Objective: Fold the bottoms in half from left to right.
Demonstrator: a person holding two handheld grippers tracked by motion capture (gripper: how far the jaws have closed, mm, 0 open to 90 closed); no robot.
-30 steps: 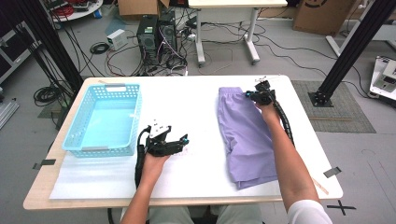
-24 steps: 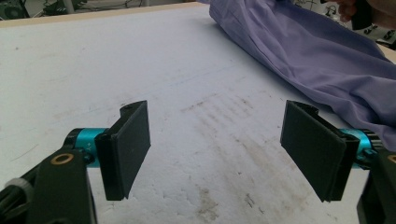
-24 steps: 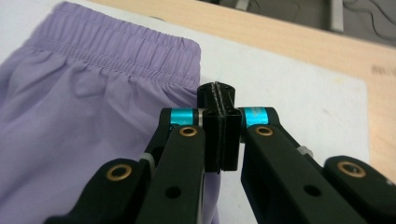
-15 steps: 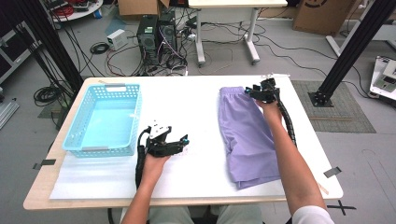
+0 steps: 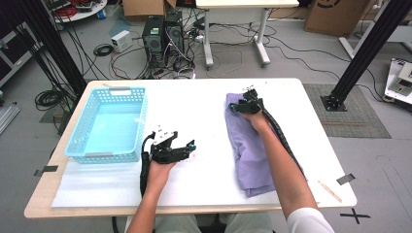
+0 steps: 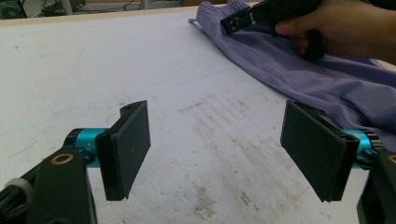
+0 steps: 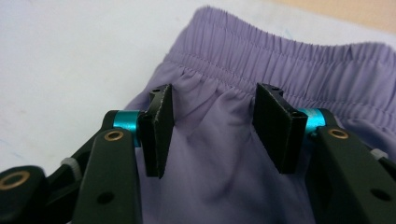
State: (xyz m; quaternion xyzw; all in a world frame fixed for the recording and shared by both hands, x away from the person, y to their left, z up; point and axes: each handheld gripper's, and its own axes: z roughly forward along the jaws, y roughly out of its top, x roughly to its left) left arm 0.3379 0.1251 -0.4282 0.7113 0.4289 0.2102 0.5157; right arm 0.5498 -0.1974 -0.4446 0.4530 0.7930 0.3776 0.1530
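Shorts lie lengthwise away from person, waistband farthest; right tongs over waistband, just opened, gripping nothing; left tongs spread, well apart

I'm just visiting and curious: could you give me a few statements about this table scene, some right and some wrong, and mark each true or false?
1. The folded purple elastic-waist shorts lie inside the light blue plastic basket. False: they lie on the white table, right of the basket.
2. The right gripper has its jaws apart above the shorts' waistband end. True.
3. The left gripper is clamping the shorts. False: its jaws stand open over bare table.
4. The basket holds nothing. True.
5. The basket stands at the table's left side. True.
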